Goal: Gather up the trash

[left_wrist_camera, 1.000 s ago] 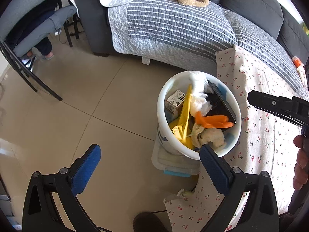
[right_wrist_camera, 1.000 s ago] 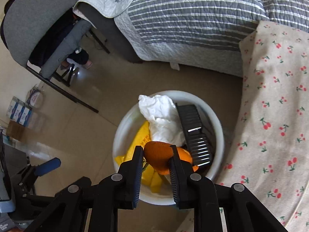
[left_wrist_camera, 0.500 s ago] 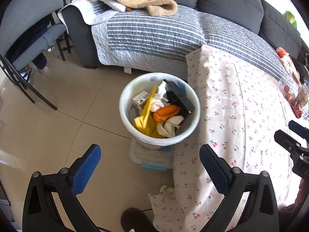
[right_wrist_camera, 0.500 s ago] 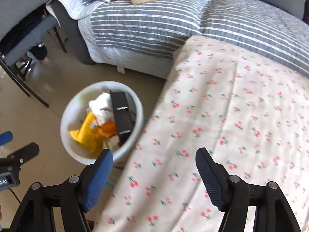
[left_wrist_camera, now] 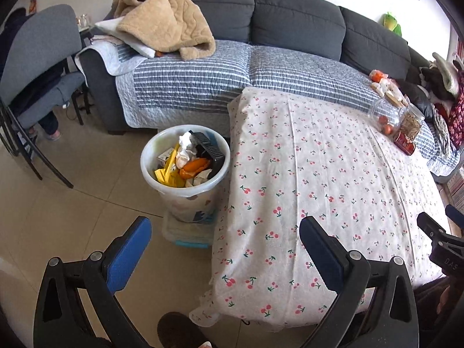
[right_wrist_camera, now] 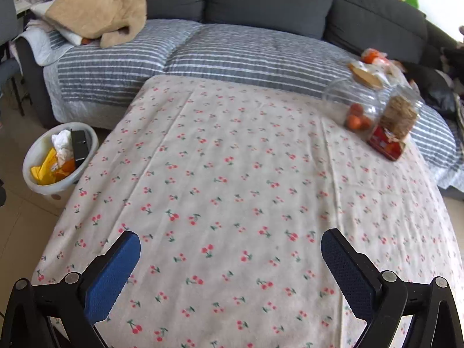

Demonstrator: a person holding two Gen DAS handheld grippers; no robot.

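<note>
A white trash bin [left_wrist_camera: 150, 174] stands on the floor left of the table, holding orange peel [left_wrist_camera: 195, 164], yellow wrappers, crumpled tissue and a black object; it also shows in the right wrist view [right_wrist_camera: 32, 152]. My left gripper [left_wrist_camera: 224, 239] is open and empty, above the table's near left corner. My right gripper [right_wrist_camera: 230, 250] is open and empty, above the cherry-print tablecloth [right_wrist_camera: 232, 174]; it shows at the right edge of the left wrist view [left_wrist_camera: 440, 229].
Glass jars [right_wrist_camera: 362, 110] with fruit and snacks and a red box [right_wrist_camera: 387, 143] stand at the table's far right. A grey sofa [left_wrist_camera: 290, 23] with a striped quilt and beige blanket [left_wrist_camera: 162, 20] lies behind. A grey chair [left_wrist_camera: 34, 58] stands left.
My right gripper let the orange peel go into the bin, opened, and moved right over the table. My left gripper pulled back, away from the bin.
</note>
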